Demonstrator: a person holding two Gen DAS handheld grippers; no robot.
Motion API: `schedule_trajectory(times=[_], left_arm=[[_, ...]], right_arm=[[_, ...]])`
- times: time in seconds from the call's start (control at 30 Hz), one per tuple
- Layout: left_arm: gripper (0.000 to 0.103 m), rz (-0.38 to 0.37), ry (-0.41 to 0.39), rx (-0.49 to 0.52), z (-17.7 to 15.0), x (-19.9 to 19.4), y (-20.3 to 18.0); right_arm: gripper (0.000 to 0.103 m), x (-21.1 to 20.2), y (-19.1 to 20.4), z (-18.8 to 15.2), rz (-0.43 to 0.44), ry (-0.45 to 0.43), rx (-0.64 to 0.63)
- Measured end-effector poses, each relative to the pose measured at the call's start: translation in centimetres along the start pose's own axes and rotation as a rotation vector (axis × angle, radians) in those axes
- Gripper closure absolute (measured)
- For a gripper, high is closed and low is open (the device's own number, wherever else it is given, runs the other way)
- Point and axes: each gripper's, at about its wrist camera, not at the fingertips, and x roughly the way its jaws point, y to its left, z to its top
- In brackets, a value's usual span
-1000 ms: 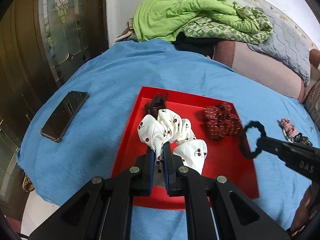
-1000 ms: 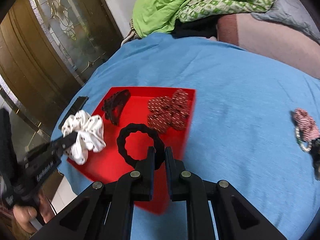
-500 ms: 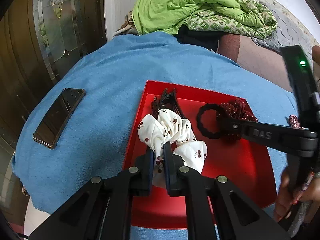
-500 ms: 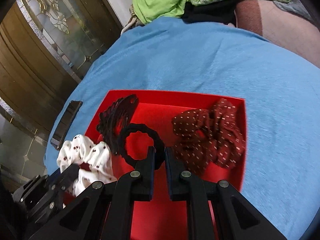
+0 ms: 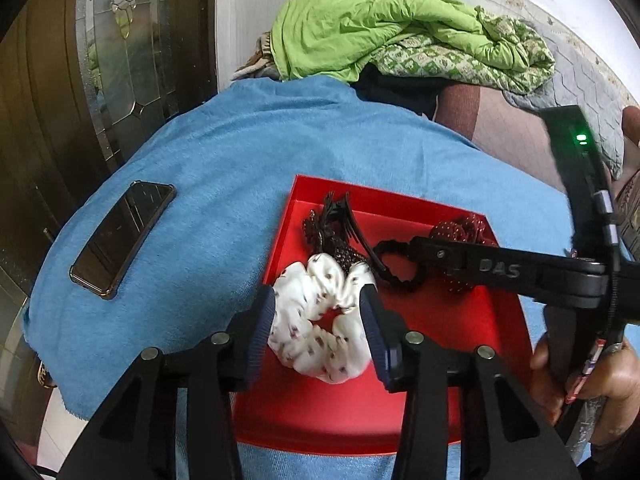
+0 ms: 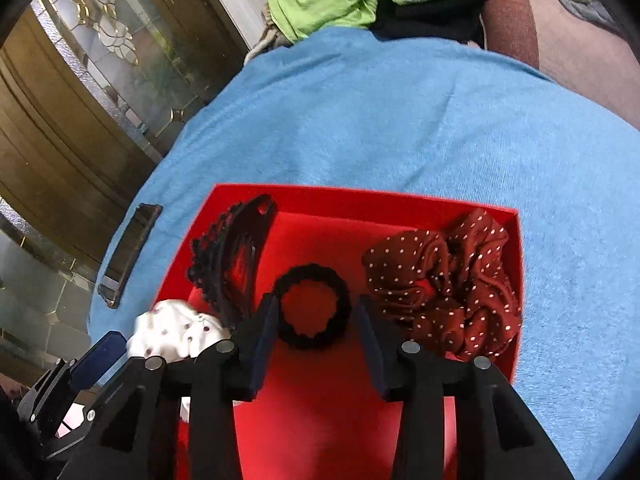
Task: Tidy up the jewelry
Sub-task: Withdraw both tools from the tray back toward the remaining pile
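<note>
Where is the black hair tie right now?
In the right wrist view, the black hair tie lies in the red tray, between hair claw and dotted scrunchie.

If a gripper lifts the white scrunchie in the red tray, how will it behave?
The white scrunchie is puffy gathered cloth, so probably light and floppy; it would likely squash between the pads. Its sheen suggests it may slip. Lying flat in the red tray, it should not roll.

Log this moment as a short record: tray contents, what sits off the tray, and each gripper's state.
tray: red tray on blue cloth
in tray: white scrunchie, black hair tie, dark red dotted scrunchie, black claw clip
off tray: phone on the cloth
left gripper: jaws just opened, either side of the white scrunchie
right gripper: jaws just opened, either side of the black hair tie
</note>
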Motion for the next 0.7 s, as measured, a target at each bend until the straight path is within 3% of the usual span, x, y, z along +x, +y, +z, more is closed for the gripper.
schedule_trajectory(times=[0.27,0.43,0.7], left_arm=[[0.057,0.023,-0.028,-0.039,0.0,-1.9,-0.2],[0.053,0.049,-0.035,-0.03,-0.4,-3.2,-1.3],[0.05,0.022,-0.028,-0.026,-1.2,-4.6,-4.1]], right_arm=[[0.056,-5.1,-0.7,-1.1,-0.023,-0.086,-0.05],[0.056,-6.7,-1.8,-2.8,-0.031,-0.089,-0.041],[0.056,-8.6,-4.1,-6.7,-0.042,-0.061,-0.028]])
